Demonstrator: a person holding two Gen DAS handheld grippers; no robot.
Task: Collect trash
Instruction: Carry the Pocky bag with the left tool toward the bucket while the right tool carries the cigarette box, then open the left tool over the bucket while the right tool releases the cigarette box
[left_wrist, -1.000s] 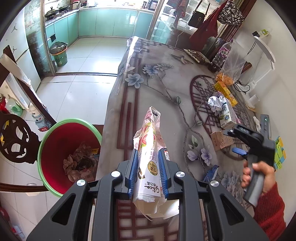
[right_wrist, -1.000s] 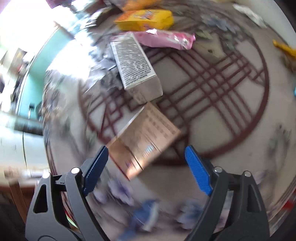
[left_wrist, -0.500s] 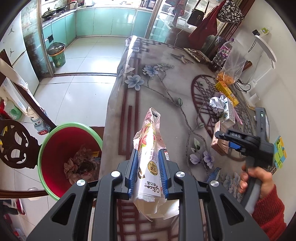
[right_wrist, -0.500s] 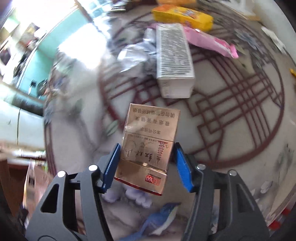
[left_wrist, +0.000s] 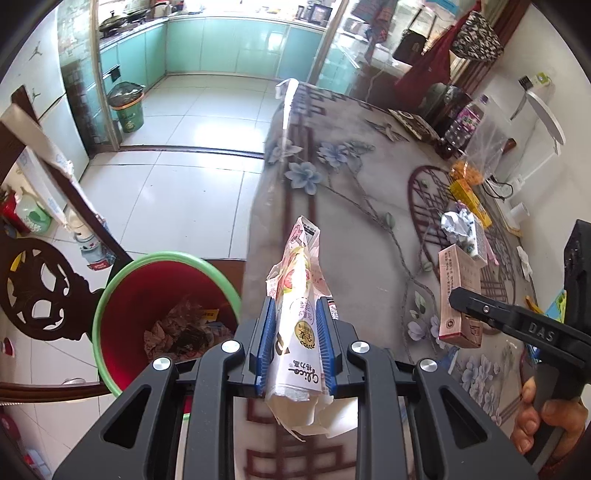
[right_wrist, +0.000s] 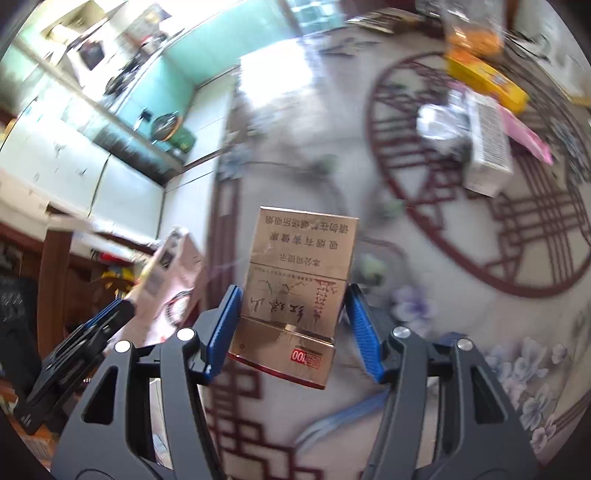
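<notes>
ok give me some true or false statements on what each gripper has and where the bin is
1. The left gripper is shut on a snack wrapper. True.
2. The right gripper is empty. False: it is shut on a gold carton.
3. The red bin already has trash in it. True.
4. The red bin stands on the table. False: it is on the floor beside the table.
5. A yellow box lies on the table. True.
</notes>
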